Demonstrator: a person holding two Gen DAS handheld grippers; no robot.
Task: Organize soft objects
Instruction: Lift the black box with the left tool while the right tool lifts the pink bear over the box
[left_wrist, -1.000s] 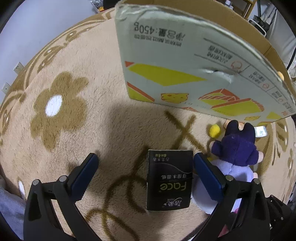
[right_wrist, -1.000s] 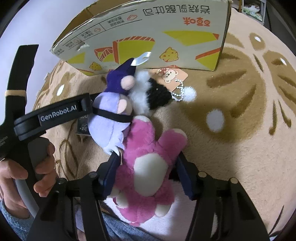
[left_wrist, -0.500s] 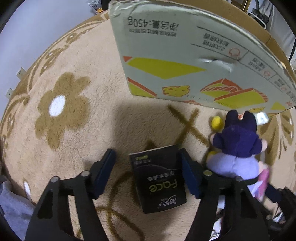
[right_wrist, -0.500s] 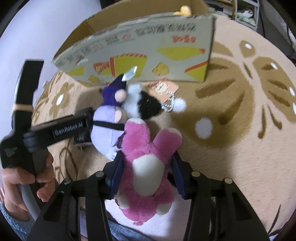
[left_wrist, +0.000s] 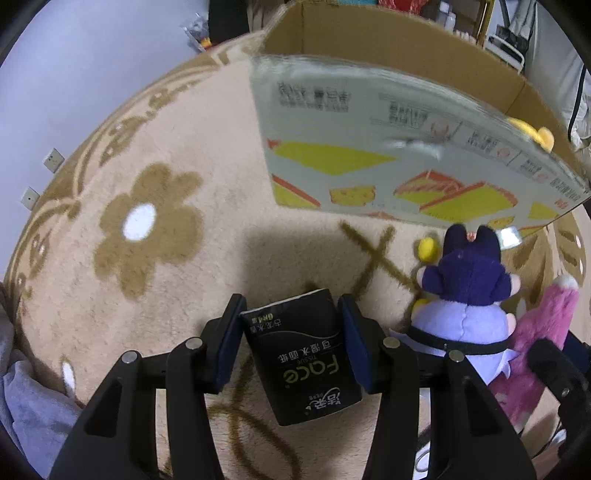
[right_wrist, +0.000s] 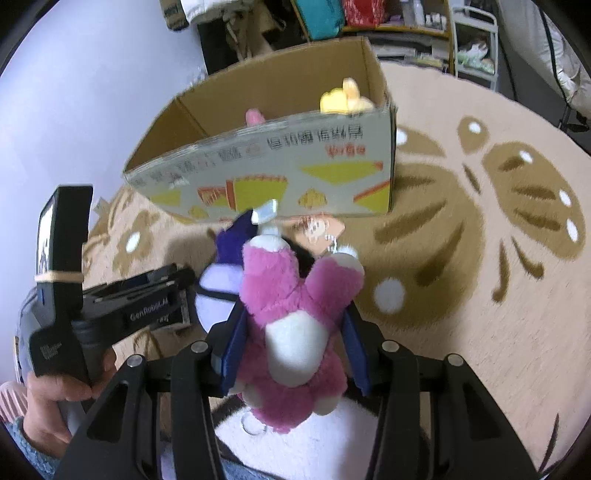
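Observation:
A black tissue pack (left_wrist: 306, 354) sits between the blue pads of my left gripper (left_wrist: 291, 314), whose jaws are closing and press its two sides just above the carpet. My right gripper (right_wrist: 293, 317) is shut on a pink plush bear (right_wrist: 273, 277) and holds it off the floor. A purple plush doll (left_wrist: 465, 295) lies on the carpet to the right of the tissue pack, and the right wrist view shows this purple doll (right_wrist: 218, 291) partly behind the bear. The open cardboard box (right_wrist: 280, 173) stands just beyond, with a yellow plush (right_wrist: 343, 99) inside.
Everything rests on a beige carpet (left_wrist: 147, 221) with brown flower patterns. A bear tag with a bead chain (right_wrist: 321, 229) lies by the box's front wall. A hand (right_wrist: 55, 398) grips the left tool's handle. Shelves and bags stand behind the box.
The left jaws have gone from wide apart to pressing the tissue pack. Both grippers have risen, so the box's inside now shows. The pink bear has lifted off the carpet.

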